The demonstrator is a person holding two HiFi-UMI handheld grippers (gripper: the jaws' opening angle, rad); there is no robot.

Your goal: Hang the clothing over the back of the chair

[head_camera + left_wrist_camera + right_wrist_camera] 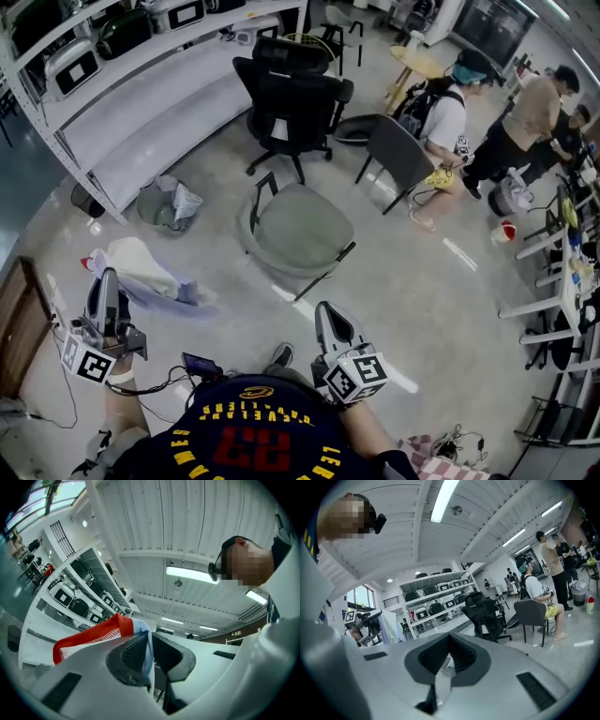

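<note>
**A:** What's at the far left?

**B:** A white rack [178,103] with boxes [73,66] on its shelves. Below it a bin [161,208] stands on the floor [422,281] with something crumpled and white inside.

**A:** And the left tongs?

**B:** The left tongs [105,277] are clenched on the garment [155,274]. Their own view shows a red-edged, pale blue fold pinched in them. The rest of it, cream and pale blue, hangs to the right of the tips, above the floor.

**A:** How does that sit against the chair?

**B:** The chair [302,232] has a grey-green seat and stands on the floor to the right of the garment. It's near the garment but not touching it.

**A:** Right tongs?

**B:** The right tongs [326,309] are low in the head view, just below the chair's near corner. They're clenched tip to tip and empty.

**A:** Anything behind?

**B:** A black office chair [291,89] stands past the grey-green one, in front of the rack.

**A:** Farther right?

**B:** There's a grey chair [398,150] with a person [442,117] low beside it. A second person [530,108] stands at the far right, well apart from the tongs.
</note>
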